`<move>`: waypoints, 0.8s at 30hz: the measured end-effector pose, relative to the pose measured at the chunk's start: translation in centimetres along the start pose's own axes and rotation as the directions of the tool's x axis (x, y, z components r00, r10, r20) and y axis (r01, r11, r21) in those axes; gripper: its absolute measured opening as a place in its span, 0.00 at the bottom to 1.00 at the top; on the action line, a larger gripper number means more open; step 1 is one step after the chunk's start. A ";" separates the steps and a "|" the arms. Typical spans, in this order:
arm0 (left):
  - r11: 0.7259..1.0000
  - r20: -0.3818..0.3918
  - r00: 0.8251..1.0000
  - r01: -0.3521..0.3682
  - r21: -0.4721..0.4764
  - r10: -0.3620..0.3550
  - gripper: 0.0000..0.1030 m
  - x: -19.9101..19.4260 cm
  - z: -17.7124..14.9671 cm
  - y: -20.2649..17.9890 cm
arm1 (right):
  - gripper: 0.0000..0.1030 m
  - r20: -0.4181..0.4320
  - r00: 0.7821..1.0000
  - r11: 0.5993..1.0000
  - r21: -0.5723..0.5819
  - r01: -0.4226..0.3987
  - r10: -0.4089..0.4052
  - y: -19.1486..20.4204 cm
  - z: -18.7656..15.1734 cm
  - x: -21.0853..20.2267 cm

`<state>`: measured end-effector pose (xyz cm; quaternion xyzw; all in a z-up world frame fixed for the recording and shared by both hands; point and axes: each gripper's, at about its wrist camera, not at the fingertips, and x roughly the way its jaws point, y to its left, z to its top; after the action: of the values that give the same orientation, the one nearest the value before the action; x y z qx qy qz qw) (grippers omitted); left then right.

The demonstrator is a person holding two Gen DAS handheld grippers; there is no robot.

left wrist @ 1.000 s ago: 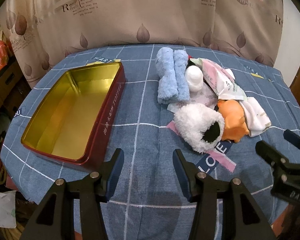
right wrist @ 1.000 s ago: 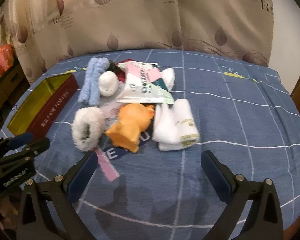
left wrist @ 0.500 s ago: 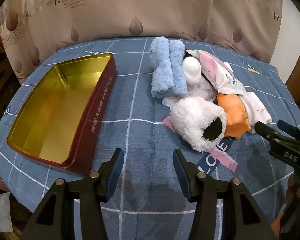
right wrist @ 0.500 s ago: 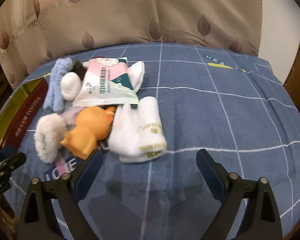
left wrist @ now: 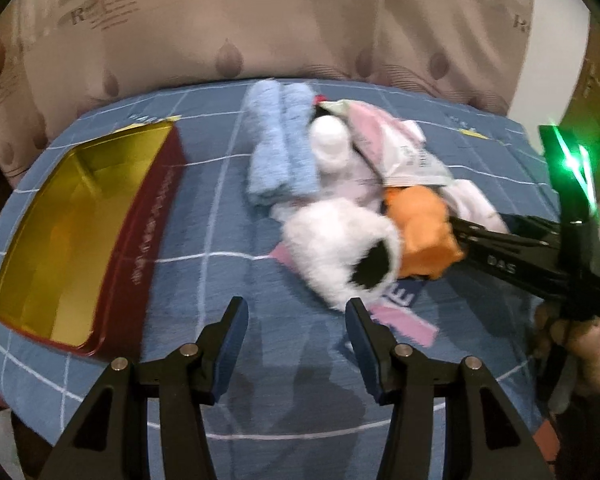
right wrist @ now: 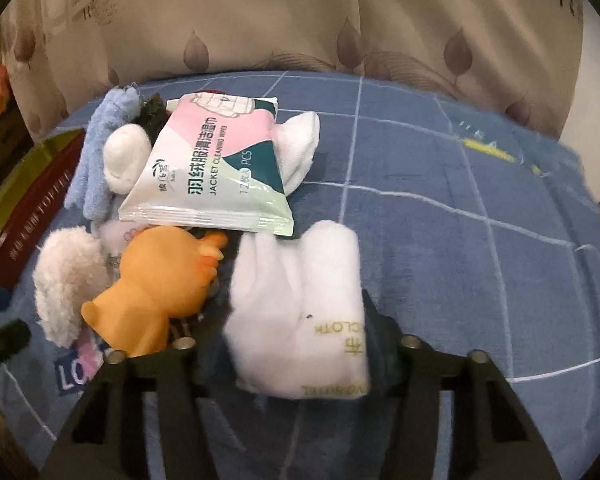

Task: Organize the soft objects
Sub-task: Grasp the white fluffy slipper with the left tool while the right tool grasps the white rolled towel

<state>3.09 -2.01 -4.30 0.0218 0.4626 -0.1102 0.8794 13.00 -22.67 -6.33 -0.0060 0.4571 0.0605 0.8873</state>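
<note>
A pile of soft things lies on the blue checked cloth. A folded white cloth (right wrist: 300, 312) sits between the fingers of my open right gripper (right wrist: 288, 344), which straddles it. Beside it are an orange plush toy (right wrist: 156, 292), a white fluffy slipper (left wrist: 340, 248), a blue rolled towel (left wrist: 278, 148), a small white sock ball (left wrist: 328, 144) and a pack of cleaning wipes (right wrist: 212, 176). My left gripper (left wrist: 296, 336) is open and empty, just short of the slipper. My right gripper also shows in the left wrist view (left wrist: 472, 232), reaching into the pile.
An open red tin with a gold inside (left wrist: 76, 216) stands on the left of the table. A beige leaf-patterned curtain (right wrist: 300, 20) hangs behind the table. The table edge curves close at the front and right.
My right gripper has moved forward and down until its fingers straddle the white cloth. My left gripper has moved closer to the pile.
</note>
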 end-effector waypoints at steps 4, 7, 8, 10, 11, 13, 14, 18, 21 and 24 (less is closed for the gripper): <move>0.999 0.008 1.000 0.029 0.040 -0.029 0.56 0.1 0.5 -1.2 | 0.38 0.016 1.000 1.000 0.019 -0.004 0.004 -1.0 -0.1 -0.3; 0.996 0.006 0.998 0.059 0.063 -0.060 0.56 0.4 0.9 -2.2 | 0.37 0.024 1.000 0.999 0.052 0.008 -0.009 -2.5 -0.2 -0.5; 0.995 0.008 0.998 0.066 0.070 -0.067 0.56 0.4 1.0 -2.4 | 0.36 0.028 0.999 0.998 0.066 0.015 -0.017 -3.0 -0.2 -0.6; 0.994 0.015 0.998 0.062 0.093 -0.063 0.56 0.7 1.3 -3.0 | 0.36 0.037 0.998 0.994 0.094 0.052 -0.055 -4.2 -0.2 -0.7; 0.993 0.018 0.998 0.055 0.102 -0.057 0.57 0.8 1.3 -3.1 | 0.36 0.039 0.996 0.991 0.110 0.072 -0.077 -4.8 -0.1 -0.6; 0.991 0.017 0.999 0.034 0.127 -0.037 0.57 1.4 1.5 -3.5 | 0.36 0.033 0.997 0.988 0.134 0.071 -0.076 -5.7 -0.1 -0.3; 0.991 0.009 1.000 0.025 0.132 -0.027 0.57 1.7 1.5 -3.6 | 0.36 0.033 0.998 0.987 0.149 0.057 -0.062 -6.0 -0.1 -0.1; 0.992 -0.007 1.000 -0.011 0.128 0.012 0.57 3.3 1.8 -3.5 | 0.38 0.026 0.997 0.989 0.133 0.071 -0.075 -5.7 0.1 0.3; 0.990 -0.012 0.999 -0.036 0.137 0.038 0.57 4.3 2.1 -3.5 | 0.39 0.023 0.997 0.990 0.122 0.074 -0.077 -5.6 0.1 0.4; 0.986 -0.011 0.998 -0.063 0.153 0.065 0.57 5.1 2.5 -3.3 | 0.40 0.025 0.997 0.990 0.129 0.062 -0.066 -5.8 0.0 0.3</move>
<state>7.19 -6.45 -6.89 0.1049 0.4590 -0.1169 0.8744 13.80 -28.43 -6.86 0.0371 0.4466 0.0025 0.8939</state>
